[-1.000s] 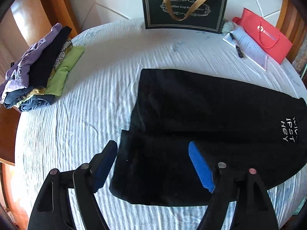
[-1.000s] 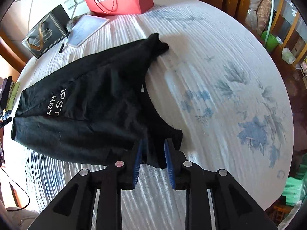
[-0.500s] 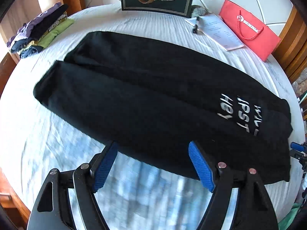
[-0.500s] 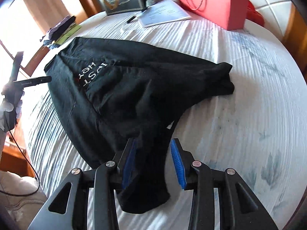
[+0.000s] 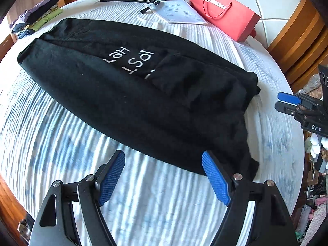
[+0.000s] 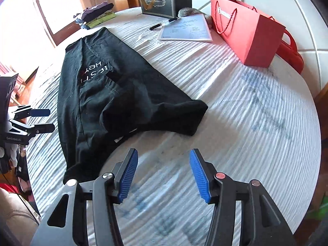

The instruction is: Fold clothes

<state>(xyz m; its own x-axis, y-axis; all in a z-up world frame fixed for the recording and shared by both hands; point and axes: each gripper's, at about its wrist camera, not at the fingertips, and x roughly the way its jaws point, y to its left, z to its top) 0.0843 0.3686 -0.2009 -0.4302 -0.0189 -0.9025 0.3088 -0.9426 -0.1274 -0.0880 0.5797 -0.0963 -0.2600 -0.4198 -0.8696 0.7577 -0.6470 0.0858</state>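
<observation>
A black cotton T-shirt with white lettering (image 5: 131,86) lies partly folded on the round table covered in a white ribbed cloth with faded blue flowers (image 6: 256,123). A short sleeve is turned in over its chest, next to the print, and its near hem runs slantwise just ahead of the left gripper (image 5: 164,176). That gripper's blue-padded fingers (image 5: 215,182) are spread wide and hold nothing; the right-hand pad sits just at the shirt's lower corner, though I cannot tell if it touches, and bare cloth shows between the two pads.

The right gripper (image 6: 164,174) hovers with its fingers also parted and empty. The shirt's rumpled shoulder end lies ahead and to the left of its left pad, and a broad stretch of open tablecloth runs ahead and to the right as far as the table edge.

Beyond the shirt, past the fingertips, a white printed sheet of paper (image 6: 186,28) lies flat with a black pen (image 6: 162,24) beside it. A red paper gift bag with cord handles (image 6: 246,34) stands to the right of these, and a black gift bag with gold ribbon handles (image 6: 164,0) stands at the far rim. A small stack of folded clothes in purple, green and dark blue (image 5: 34,18) sits far left at the table's edge.
</observation>
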